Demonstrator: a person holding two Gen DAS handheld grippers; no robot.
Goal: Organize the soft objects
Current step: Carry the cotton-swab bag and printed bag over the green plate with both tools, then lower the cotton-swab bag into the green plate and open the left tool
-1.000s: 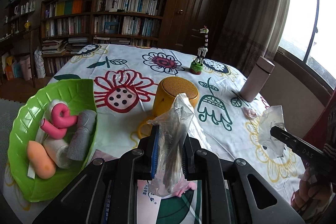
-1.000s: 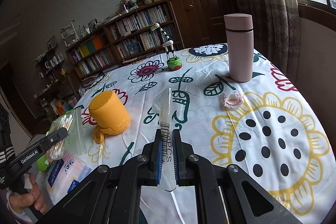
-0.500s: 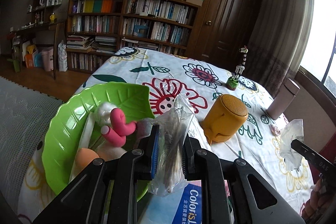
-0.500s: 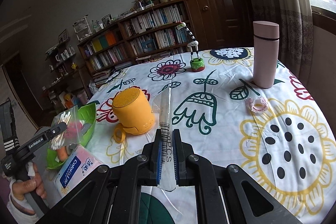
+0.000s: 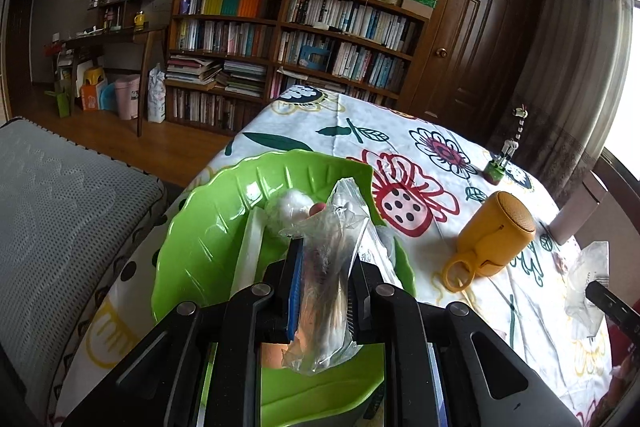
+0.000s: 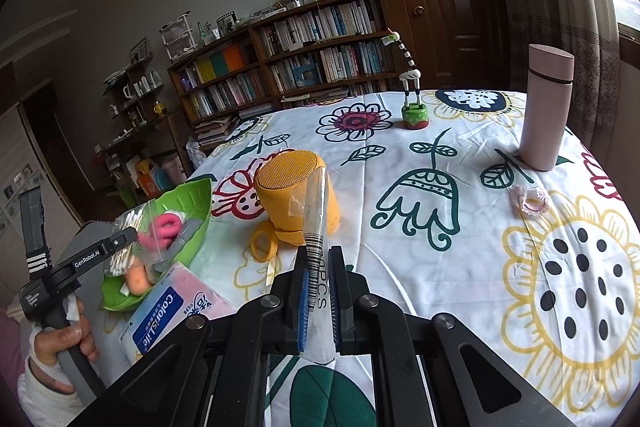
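My left gripper (image 5: 324, 267) is shut on a clear bag of cotton swabs (image 5: 332, 239), held just above the green leaf-shaped plate (image 5: 208, 235). The plate holds a white cotton ball (image 5: 288, 207), a pink curler (image 6: 164, 227), a grey roll (image 6: 188, 231) and an orange sponge (image 6: 138, 279). In the right wrist view the left gripper (image 6: 120, 239) and its swab bag (image 6: 124, 259) hang over the plate's (image 6: 196, 195) near side. My right gripper (image 6: 320, 291) is shut on a flat clear bag with a barcode (image 6: 316, 219), above the tablecloth in front of the yellow speaker.
A yellow speaker (image 6: 296, 195) stands mid-table. A blue and pink tissue pack (image 6: 168, 311) lies beside the plate. A pink scrunchie (image 6: 528, 201), a pink bottle (image 6: 544, 111) and a giraffe toy (image 6: 412, 99) stand further right. The table edge and a grey mat (image 5: 60, 207) lie left.
My left gripper has carried the swab bag leftward from in front of the speaker to over the green plate. The right gripper keeps its bag and has drifted slightly.
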